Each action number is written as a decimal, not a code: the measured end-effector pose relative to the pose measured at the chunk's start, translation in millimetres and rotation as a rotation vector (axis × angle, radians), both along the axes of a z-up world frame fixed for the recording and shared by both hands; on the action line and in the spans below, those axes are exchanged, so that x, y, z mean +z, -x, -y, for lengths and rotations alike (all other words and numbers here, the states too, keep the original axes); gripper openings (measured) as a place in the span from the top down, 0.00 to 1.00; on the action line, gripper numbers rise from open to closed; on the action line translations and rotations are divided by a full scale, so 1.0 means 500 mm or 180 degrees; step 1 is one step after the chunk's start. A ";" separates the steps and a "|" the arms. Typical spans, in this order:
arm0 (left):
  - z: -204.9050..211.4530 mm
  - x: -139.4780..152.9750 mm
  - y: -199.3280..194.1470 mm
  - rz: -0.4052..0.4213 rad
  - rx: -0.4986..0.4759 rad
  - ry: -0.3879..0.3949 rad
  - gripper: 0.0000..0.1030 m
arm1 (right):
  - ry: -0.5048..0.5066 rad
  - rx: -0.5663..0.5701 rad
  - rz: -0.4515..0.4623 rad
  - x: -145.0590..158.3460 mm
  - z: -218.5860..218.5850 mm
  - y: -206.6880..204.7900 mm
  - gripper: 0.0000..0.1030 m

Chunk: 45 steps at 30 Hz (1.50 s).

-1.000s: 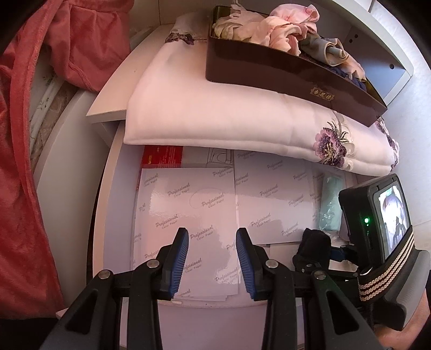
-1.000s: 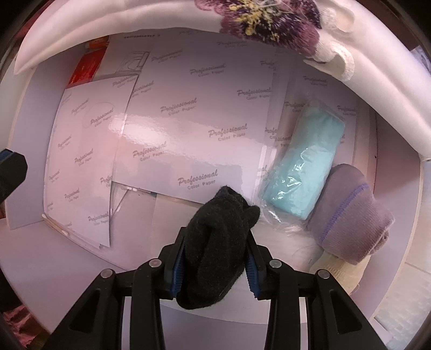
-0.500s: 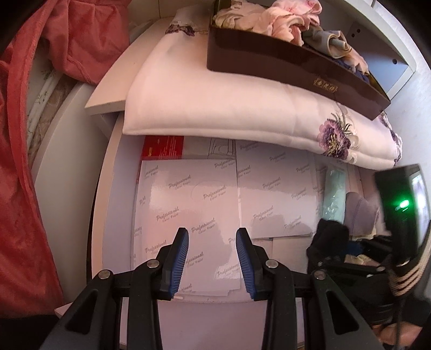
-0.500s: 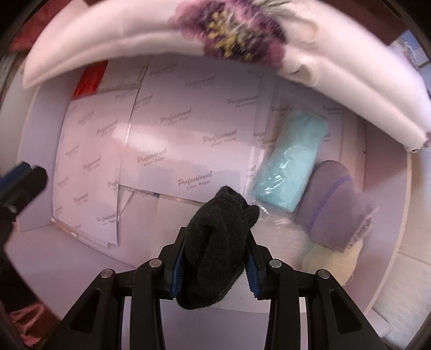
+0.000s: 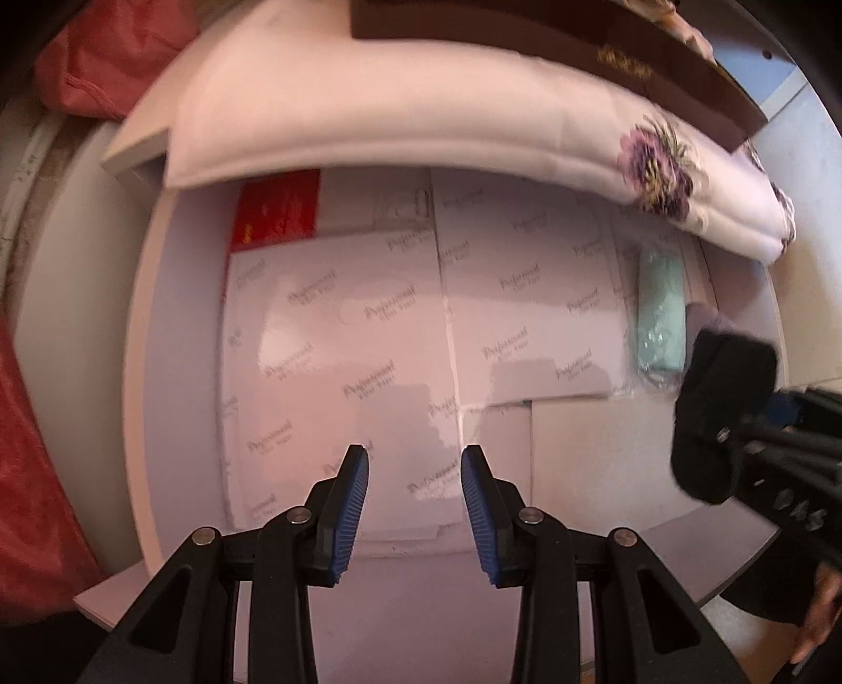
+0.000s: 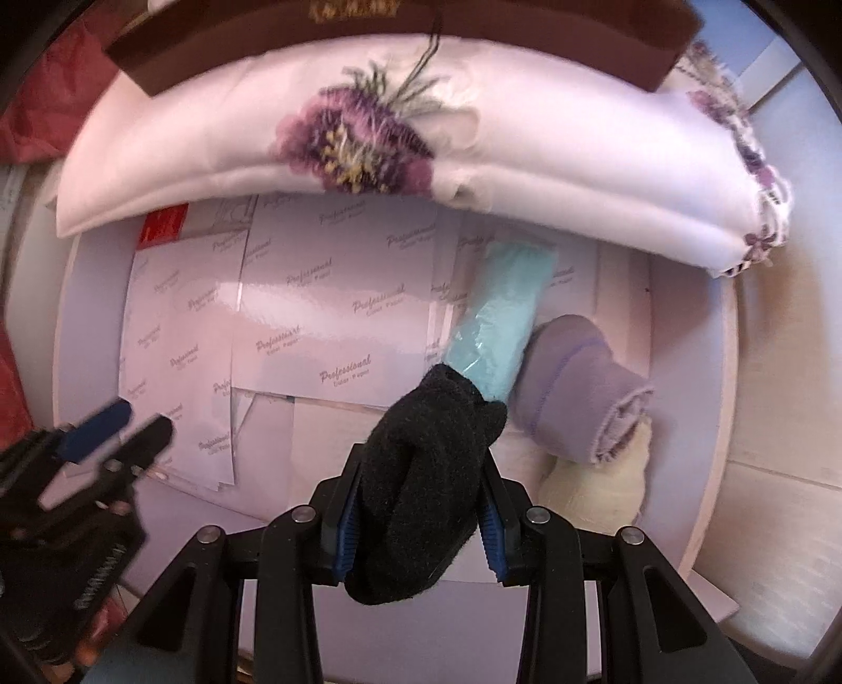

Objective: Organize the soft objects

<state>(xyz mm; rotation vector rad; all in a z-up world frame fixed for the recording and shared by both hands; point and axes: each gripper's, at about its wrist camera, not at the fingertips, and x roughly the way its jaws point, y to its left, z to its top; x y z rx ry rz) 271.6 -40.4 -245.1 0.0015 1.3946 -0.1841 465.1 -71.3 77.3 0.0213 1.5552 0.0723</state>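
White floral quilt (image 6: 526, 147) now looms nearer across the far side. Below, the right gripper (image 6: 418, 513), clamping the black sock (image 6: 426, 489), has advanced toward the purple roll (image 6: 579, 389), so placement looks close. Left gripper (image 5: 414, 505) hangs open, empty.

We see the paper packs (image 6: 326, 315) lying flat across the shelf (image 6: 173, 521), under the folded quilt (image 6: 526, 158), which carries a box (image 6: 368, 31). To their right lies a bagged cloth (image 6: 500, 321), then a rolled towel (image 6: 579, 384) touching it, with another roll (image 6: 600, 484) in front.
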 end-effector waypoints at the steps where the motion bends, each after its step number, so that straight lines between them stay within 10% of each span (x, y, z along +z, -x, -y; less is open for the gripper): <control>1: 0.003 -0.003 0.001 -0.0017 -0.0023 -0.0003 0.65 | 0.0000 -0.0010 0.0034 0.013 0.006 -0.001 0.63; 27: 0.050 -0.036 0.013 -0.0257 -0.0311 0.0106 0.65 | -0.0432 -0.0089 0.0962 0.276 0.078 -0.026 0.63; 45: 0.077 -0.112 0.021 -0.0625 -0.0238 -0.0120 0.65 | -0.0559 -0.0218 0.1275 0.312 0.069 -0.196 0.63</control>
